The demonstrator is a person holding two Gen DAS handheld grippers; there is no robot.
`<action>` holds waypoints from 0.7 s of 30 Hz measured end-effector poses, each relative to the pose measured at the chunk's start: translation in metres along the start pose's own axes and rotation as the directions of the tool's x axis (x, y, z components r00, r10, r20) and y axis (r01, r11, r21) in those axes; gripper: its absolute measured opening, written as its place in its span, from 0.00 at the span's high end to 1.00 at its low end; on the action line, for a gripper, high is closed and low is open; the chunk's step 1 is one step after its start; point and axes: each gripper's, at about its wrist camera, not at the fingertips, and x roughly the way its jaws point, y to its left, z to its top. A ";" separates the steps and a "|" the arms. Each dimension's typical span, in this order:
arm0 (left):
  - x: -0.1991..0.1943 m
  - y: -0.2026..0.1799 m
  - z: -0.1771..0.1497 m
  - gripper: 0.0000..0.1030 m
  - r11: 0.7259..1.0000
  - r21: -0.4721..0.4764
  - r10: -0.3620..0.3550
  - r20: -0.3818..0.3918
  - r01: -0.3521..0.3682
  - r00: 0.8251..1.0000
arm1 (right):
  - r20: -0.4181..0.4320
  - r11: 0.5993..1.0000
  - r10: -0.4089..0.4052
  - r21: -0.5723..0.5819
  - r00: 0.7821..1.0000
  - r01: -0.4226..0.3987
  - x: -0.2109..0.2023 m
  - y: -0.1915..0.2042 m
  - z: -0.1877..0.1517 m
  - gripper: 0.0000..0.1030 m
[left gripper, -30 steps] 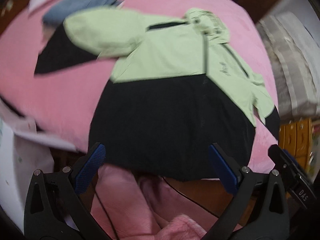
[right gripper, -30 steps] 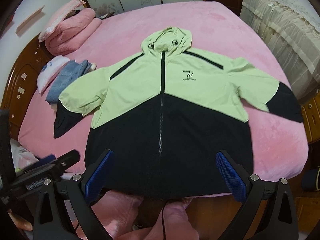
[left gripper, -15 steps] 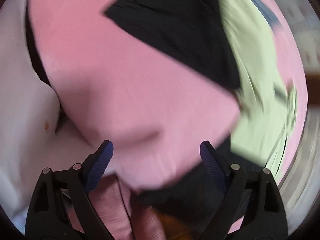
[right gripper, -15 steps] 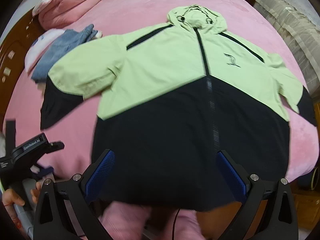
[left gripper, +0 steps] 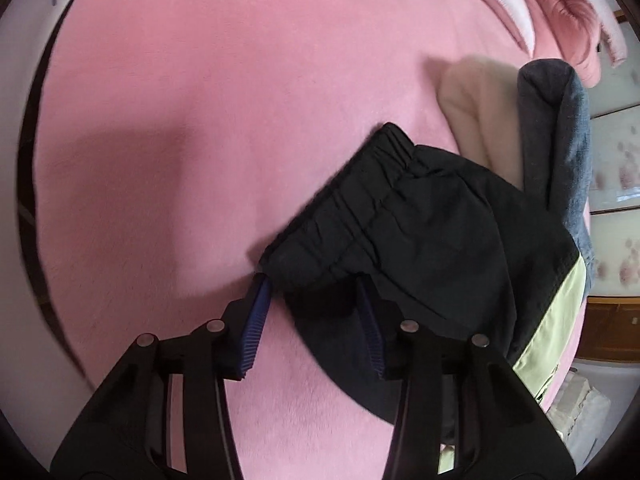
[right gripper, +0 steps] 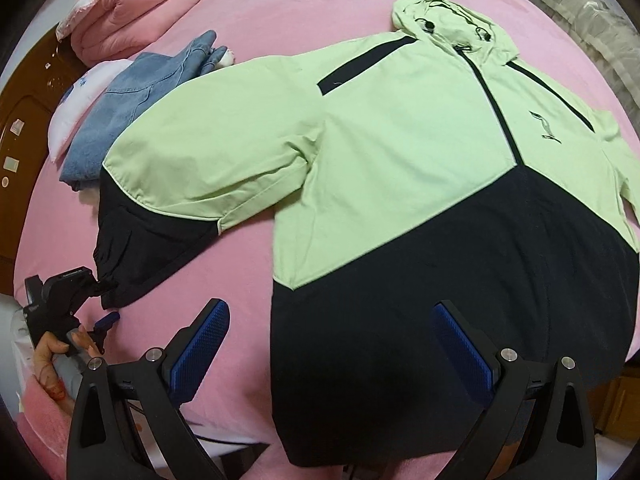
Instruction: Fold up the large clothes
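Both tools point steeply down: left (left gripper: 316, 312) closing around the cuff (left gripper: 352, 216), right (right gripper: 328, 344) open, empty.

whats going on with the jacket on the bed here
A person is starting to fold a green and black jacket spread flat on a pink bed. The left gripper is closing around the black cuff of one sleeve, which sits between its jaws. The right gripper hangs open over the jacket's black hem, holding nothing.
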 end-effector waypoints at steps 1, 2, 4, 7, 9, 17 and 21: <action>0.000 0.004 0.000 0.76 1.000 0.009 -0.013 0.026 0.013 1.000 | -0.007 1.000 0.001 0.008 1.000 -0.001 0.003 -0.009 0.000 0.01; 0.001 0.009 -0.001 0.78 1.000 0.011 -0.027 0.047 0.027 0.999 | -0.015 1.000 -0.005 0.021 1.000 0.005 0.010 -0.011 0.002 0.01; -0.005 0.011 -0.017 0.82 0.999 0.003 -0.049 0.074 0.049 0.996 | -0.019 0.999 -0.013 0.050 1.000 0.014 0.020 -0.015 0.003 0.01; -0.013 0.012 -0.025 0.85 0.998 0.032 -0.051 0.090 0.049 0.995 | -0.021 0.997 -0.021 0.079 1.000 0.023 0.032 -0.023 0.003 0.01; -0.021 -0.002 -0.026 0.87 0.995 0.095 -0.040 0.120 0.028 0.992 | -0.031 0.996 -0.027 0.085 0.999 0.030 0.036 -0.027 -0.002 0.01; -0.105 -0.131 -0.053 0.91 0.855 0.516 -0.190 0.403 -0.051 0.895 | -0.023 0.986 -0.013 0.164 1.000 0.017 0.046 -0.067 -0.015 0.01; -0.156 -0.198 -0.123 0.92 0.714 0.698 -0.371 0.445 -0.056 0.815 | 0.007 0.981 0.013 0.191 1.000 -0.014 0.041 -0.091 -0.018 0.01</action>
